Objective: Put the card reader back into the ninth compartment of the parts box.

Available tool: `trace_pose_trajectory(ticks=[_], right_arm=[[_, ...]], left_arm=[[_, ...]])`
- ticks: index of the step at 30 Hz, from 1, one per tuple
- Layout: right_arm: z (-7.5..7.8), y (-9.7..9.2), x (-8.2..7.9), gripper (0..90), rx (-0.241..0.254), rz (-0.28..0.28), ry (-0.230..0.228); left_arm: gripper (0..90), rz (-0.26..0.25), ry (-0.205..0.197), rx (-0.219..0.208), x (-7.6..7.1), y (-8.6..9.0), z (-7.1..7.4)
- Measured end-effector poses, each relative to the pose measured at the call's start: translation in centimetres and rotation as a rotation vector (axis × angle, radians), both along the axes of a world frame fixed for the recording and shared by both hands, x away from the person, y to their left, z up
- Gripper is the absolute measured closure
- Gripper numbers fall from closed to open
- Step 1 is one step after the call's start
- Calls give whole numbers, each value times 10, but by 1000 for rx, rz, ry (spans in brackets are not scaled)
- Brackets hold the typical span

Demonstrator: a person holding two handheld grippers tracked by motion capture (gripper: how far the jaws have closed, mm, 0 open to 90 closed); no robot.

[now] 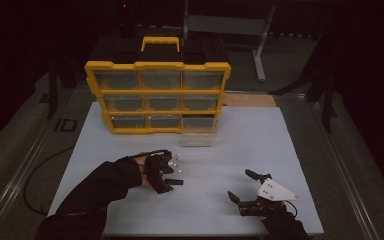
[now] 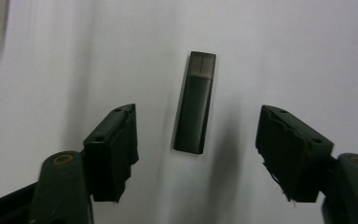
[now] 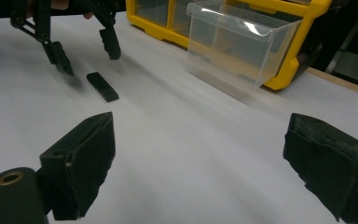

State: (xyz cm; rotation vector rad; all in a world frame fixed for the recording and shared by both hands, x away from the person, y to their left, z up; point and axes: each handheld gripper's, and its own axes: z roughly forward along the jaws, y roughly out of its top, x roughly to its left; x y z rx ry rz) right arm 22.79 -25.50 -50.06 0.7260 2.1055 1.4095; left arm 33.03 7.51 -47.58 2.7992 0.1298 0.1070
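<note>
A small black stick with a smoky translucent cap [image 2: 193, 126] lies flat on the white table sheet [image 1: 260, 145]. My left gripper [image 2: 198, 112] hovers over it, one jaw on each side of the stick, and neither pad touches it. In the high view that left gripper [image 1: 166, 175] sits left of centre, with the stick [image 1: 177, 181] at its tips. Seen from the right gripper view, the left gripper [image 3: 86, 58] stands just behind the stick [image 3: 102, 87]. My right gripper [image 3: 200, 123] is wide open with nothing in it and rests near the front edge [image 1: 239, 185].
A yellow organizer [image 1: 157, 65] with clear drawers stands at the back of the sheet. Its bottom right drawer [image 1: 198, 134] is pulled out toward me and looks empty [image 3: 242, 46]. A cable [image 1: 40, 175] trails off the table's left side.
</note>
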Motion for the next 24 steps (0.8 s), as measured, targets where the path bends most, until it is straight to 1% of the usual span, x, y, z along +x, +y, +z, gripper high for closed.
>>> trace_pose_trajectory(ticks=[1, 2, 4, 5, 8, 9, 13, 17, 19, 20, 21, 23, 24], right_arm=[[0, 0, 0, 91, 0, 1, 0], [0, 0, 0, 91, 0, 1, 1], [0, 0, 0, 91, 1, 2, -1], [0, 0, 0, 91, 1, 2, -1], [0, 0, 0, 91, 2, 2, -2], [0, 0, 0, 91, 3, 0, 3], [0, 0, 0, 91, 3, 0, -1], [0, 0, 0, 91, 4, -1, 4], [0, 1, -1, 91, 10, -2, 4], [0, 1, -1, 91, 10, -2, 4], [0, 0, 0, 91, 2, 1, 2], [0, 0, 0, 91, 3, 0, 1], [0, -1, 0, 91, 3, 0, 9]], left_arm=[[352, 0, 0, 0, 0, 0, 0], [358, 4, -1, 5, 0, 0, -1], [368, -1, -9, 31, 1, -3, -3], [376, -1, -9, 31, 1, -3, -3], [396, -15, -18, 61, 0, -5, -5], [421, -14, -21, 69, 0, -7, -6], [466, -19, -21, 75, 0, -8, -6], [541, -36, -11, 96, 0, -12, -8], [554, -43, -6, 107, 0, -13, -9], [575, -43, -6, 107, 0, -13, -9], [576, -46, -7, 106, 0, -13, -10], [597, -46, -6, 106, 0, -14, -10], [603, -46, -1, 105, 1, -14, -10]])
